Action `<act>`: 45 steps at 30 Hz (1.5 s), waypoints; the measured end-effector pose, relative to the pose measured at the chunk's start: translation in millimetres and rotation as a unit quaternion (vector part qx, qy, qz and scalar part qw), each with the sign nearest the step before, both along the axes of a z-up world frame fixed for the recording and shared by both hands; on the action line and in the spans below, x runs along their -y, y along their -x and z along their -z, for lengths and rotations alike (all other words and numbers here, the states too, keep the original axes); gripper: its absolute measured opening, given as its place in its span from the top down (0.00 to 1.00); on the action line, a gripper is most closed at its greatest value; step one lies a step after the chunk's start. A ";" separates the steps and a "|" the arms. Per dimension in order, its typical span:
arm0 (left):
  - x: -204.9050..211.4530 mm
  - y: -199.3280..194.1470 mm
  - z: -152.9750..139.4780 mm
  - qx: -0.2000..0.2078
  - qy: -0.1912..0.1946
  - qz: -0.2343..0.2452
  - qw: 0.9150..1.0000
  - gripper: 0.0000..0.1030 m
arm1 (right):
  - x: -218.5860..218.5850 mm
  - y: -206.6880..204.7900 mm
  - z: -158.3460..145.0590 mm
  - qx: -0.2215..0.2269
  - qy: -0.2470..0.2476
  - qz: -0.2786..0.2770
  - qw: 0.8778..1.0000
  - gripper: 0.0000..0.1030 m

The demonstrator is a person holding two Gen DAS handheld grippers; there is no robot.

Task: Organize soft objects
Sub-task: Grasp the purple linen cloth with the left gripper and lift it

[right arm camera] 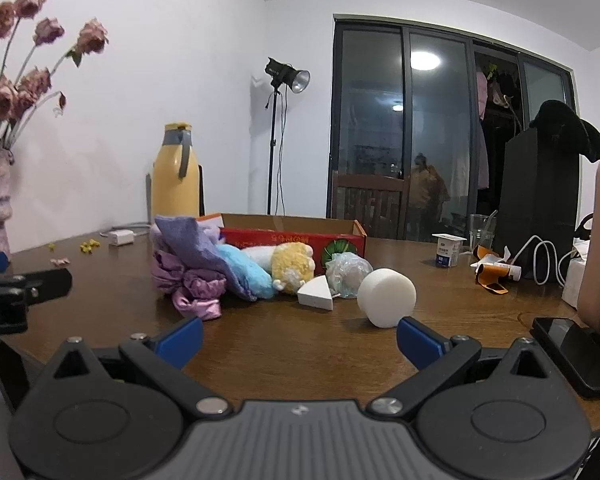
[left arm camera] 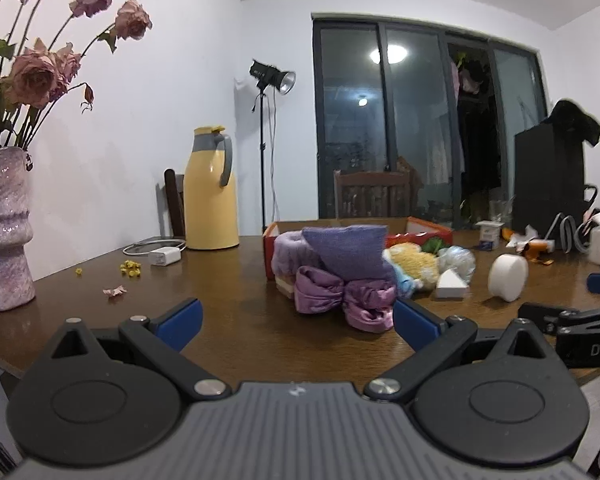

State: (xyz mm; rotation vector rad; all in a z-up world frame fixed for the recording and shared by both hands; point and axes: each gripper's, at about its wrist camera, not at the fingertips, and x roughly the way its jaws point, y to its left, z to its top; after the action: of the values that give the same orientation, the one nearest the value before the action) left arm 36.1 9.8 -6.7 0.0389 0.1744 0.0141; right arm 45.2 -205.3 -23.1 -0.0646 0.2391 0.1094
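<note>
A pile of soft things lies on the brown table in front of a red cardboard box (left arm camera: 428,229) (right arm camera: 292,236): a purple cloth (left arm camera: 348,252) (right arm camera: 192,248), a shiny lilac fabric bundle (left arm camera: 340,300) (right arm camera: 192,288), a yellow and blue plush (left arm camera: 414,266) (right arm camera: 292,266), a crumpled plastic wrap (left arm camera: 456,260) (right arm camera: 346,272), a white sponge wedge (left arm camera: 452,286) (right arm camera: 316,294) and a white foam cylinder (left arm camera: 508,276) (right arm camera: 386,296). My left gripper (left arm camera: 296,322) is open and empty, short of the lilac bundle. My right gripper (right arm camera: 300,338) is open and empty, short of the cylinder.
A yellow thermos (left arm camera: 210,190) (right arm camera: 176,176), a charger (left arm camera: 162,256) and a vase of dried roses (left arm camera: 2,228) stand at the left. A yogurt cup (right arm camera: 448,250), a glass (right arm camera: 480,228), cables, a black box (right arm camera: 540,188) and a phone (right arm camera: 572,344) are at the right.
</note>
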 end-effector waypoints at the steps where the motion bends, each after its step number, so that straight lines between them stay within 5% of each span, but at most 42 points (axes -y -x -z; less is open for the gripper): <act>1: -0.7 -6.9 0.8 -0.005 0.001 -0.001 1.000 0.00 | 0.5 -6.8 0.6 -0.002 -0.001 0.001 1.000 0.00; 8: -12.5 -61.2 -9.2 -0.025 0.027 -0.008 0.999 0.00 | 1.6 -61.9 -6.4 -0.005 -0.022 -0.008 1.000 0.00; 14: -28.9 -101.7 -27.0 -0.016 0.069 -0.016 0.997 0.00 | -25.3 -110.0 -22.4 -0.011 -0.038 -0.104 0.994 0.13; 17: -37.1 -114.5 -33.3 -0.014 0.084 -0.025 0.996 0.00 | -51.6 -135.8 -24.5 -0.021 -0.030 -0.164 0.986 0.28; 20: -39.0 -117.4 -35.4 -0.011 0.084 -0.036 0.996 0.00 | -77.1 -156.9 -22.5 -0.021 0.000 -0.190 0.982 0.60; 21: -38.7 -117.6 -34.7 -0.014 0.082 -0.037 0.996 0.00 | -80.9 -163.9 -22.7 -0.027 0.002 -0.194 0.981 0.82; 22: -38.0 -117.1 -33.4 -0.018 0.080 -0.036 0.996 0.00 | -84.6 -165.9 -25.7 -0.027 0.002 -0.198 0.980 0.88; 28: -23.6 -106.3 -26.1 -0.041 0.081 -0.006 0.996 0.00 | -54.4 -121.7 -48.6 0.033 0.068 -0.196 0.978 0.93; 35: 12.9 -94.4 -5.7 -0.081 0.081 0.053 0.992 0.00 | -26.1 -68.0 -12.5 -0.031 0.140 -0.150 0.978 0.93; 39: 21.8 -90.5 -5.6 -0.091 0.083 0.054 0.991 0.00 | -41.3 -61.2 14.8 -0.081 0.124 -0.190 0.971 0.87; 42: 20.3 -87.8 -20.4 -0.053 0.062 0.038 0.996 0.00 | -45.0 -56.6 12.8 -0.069 0.113 -0.211 0.969 0.66; 45: 22.4 -101.2 -37.7 -0.023 0.053 0.035 0.998 0.00 | -29.0 -62.6 3.2 -0.060 0.070 -0.191 0.977 0.64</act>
State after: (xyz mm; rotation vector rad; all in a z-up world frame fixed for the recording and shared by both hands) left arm 137.2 -12.6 31.0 -0.0597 0.2203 -0.0662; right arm 107.7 -176.4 -26.3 -0.2454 0.3526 0.4811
